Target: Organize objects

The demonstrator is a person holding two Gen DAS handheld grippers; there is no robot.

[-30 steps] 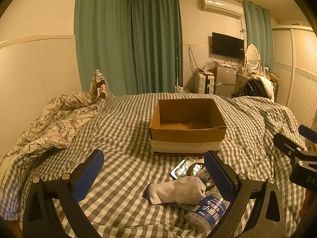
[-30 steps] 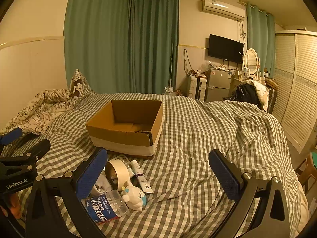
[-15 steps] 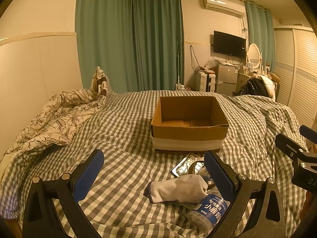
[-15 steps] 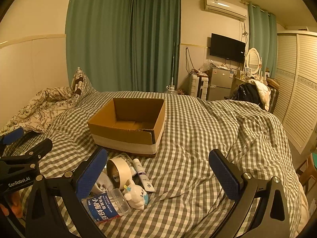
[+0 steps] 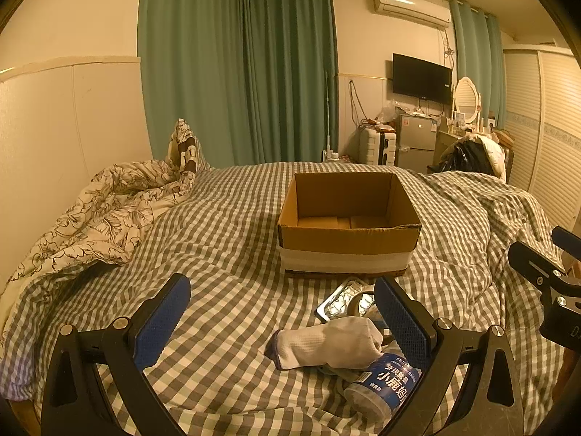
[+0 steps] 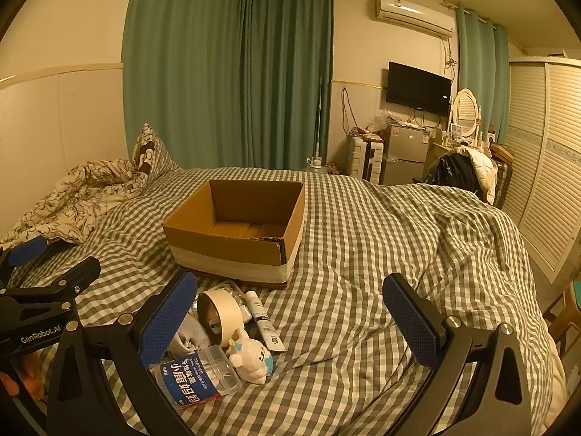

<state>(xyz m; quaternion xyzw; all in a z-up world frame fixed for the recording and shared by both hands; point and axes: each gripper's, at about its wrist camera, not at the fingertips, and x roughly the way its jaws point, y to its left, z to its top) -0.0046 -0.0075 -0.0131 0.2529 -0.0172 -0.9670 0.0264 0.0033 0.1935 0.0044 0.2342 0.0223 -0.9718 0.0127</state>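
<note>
Objects to sort sit in a little pile on the checked bedspread [image 6: 363,254], just in front of the cardboard box [image 5: 348,243], which looks empty; sock [image 5: 334,341], tape roll [image 6: 218,309], clear jar [image 6: 199,378], tube [image 6: 263,321], white toy [image 6: 252,358]. Left gripper [image 5: 281,321] and right gripper [image 6: 290,321] both gape wide, holding nothing; looks like nothing's packed yet. Next move, I'd guess: lower onto the sock, pinch, carry it to the box.
</note>
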